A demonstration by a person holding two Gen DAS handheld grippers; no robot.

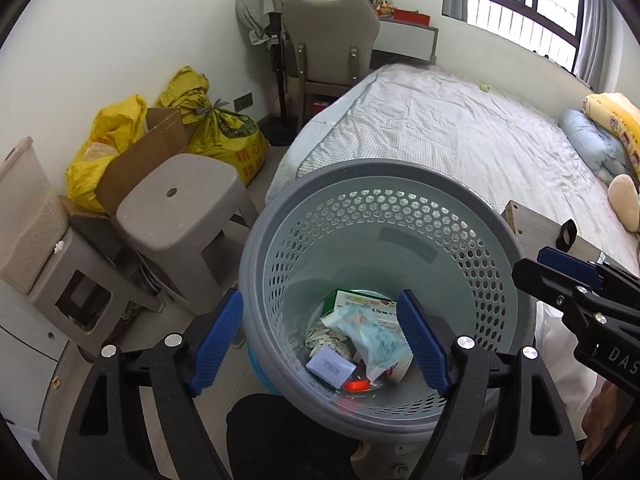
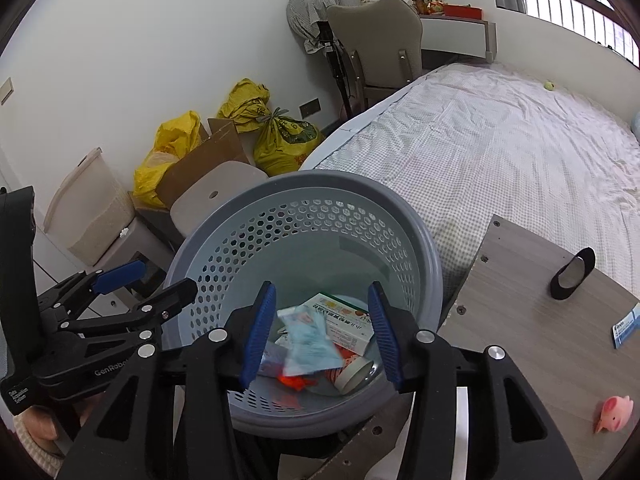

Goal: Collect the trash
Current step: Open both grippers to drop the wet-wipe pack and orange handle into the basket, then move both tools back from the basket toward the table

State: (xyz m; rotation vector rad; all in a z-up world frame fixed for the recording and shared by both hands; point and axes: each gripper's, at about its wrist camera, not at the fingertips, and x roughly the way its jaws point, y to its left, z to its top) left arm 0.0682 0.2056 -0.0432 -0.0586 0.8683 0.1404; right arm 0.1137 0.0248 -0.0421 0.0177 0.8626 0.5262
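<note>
A grey perforated waste basket (image 1: 256, 240) (image 2: 404, 212) stands below both grippers. Inside it lie a green-and-white box (image 1: 362, 304), a light-blue packet (image 1: 378, 340), a small lavender box (image 1: 330, 366), a paper cup (image 2: 354, 374) and something red (image 1: 356, 385). My left gripper (image 1: 320, 344) is open over the basket's near left rim, one pad outside the wall, one inside, gripping nothing. My right gripper (image 2: 322, 334) hangs open above the basket. In its view the light-blue packet (image 2: 312, 346) is blurred between the pads, and neither pad touches it.
A wood-topped table (image 2: 520, 320) to the right bears a black object (image 2: 570, 274), a blue packet (image 2: 626, 326) and a pink pig toy (image 2: 614, 412). Behind lies a bed (image 1: 460, 140). A grey stool (image 1: 180, 208), yellow sacks (image 1: 228, 136) and a cardboard box stand left.
</note>
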